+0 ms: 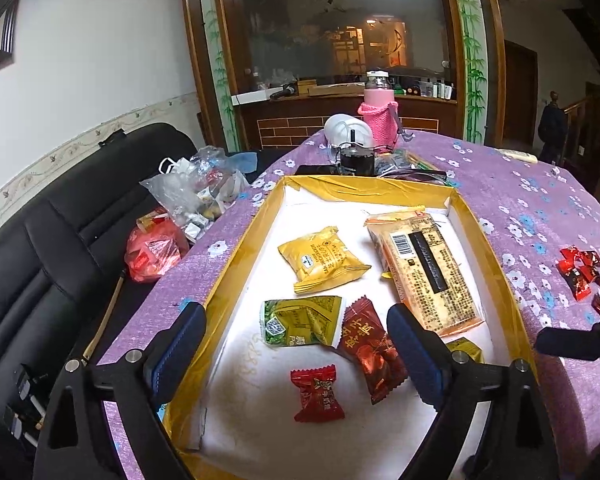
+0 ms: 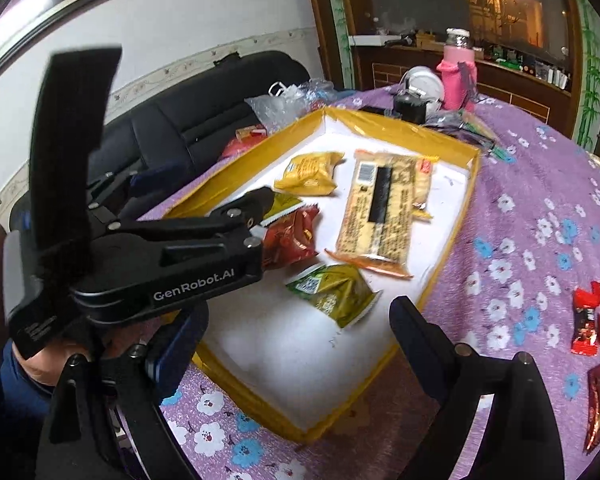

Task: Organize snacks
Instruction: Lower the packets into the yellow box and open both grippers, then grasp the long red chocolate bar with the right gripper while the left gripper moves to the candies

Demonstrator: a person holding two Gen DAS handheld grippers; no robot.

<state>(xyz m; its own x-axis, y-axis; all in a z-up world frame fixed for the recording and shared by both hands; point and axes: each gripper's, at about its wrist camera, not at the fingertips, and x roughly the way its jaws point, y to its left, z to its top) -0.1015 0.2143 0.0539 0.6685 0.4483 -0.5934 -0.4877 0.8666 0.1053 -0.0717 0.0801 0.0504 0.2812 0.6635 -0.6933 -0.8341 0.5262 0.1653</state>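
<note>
The left gripper [image 1: 296, 354] stood wide open over the near end of the tray [image 1: 236, 256], with nothing held; a red candy [image 1: 317, 394] and a dark red packet [image 1: 374, 346] lay on the white tray floor between its fingers, not touched by the pads. At 12 o'clock from the candy lay a green packet [image 1: 298, 322], and further at 12 o'clock a yellow packet [image 1: 324, 258]. At 2 o'clock lay a long orange pack [image 1: 424, 268], along the right wall of the tray.

The right gripper [image 2: 296, 344] was also wide open and empty, above the near corner of the tray. Between its fingers, further off, lay a second green packet [image 2: 334, 294]. The body of the left gripper filled the 9 o'clock side of the right wrist view.

On the purple table [image 1: 540, 208], at 3 o'clock from the tray and well apart from it, lay a small heap of red candies [image 2: 596, 316], outside the tray. At 12 o'clock beyond the tray stood a pink bottle [image 1: 378, 114]. At 10 o'clock, a black sofa [image 1: 60, 232] carried plastic bags [image 1: 188, 196].
</note>
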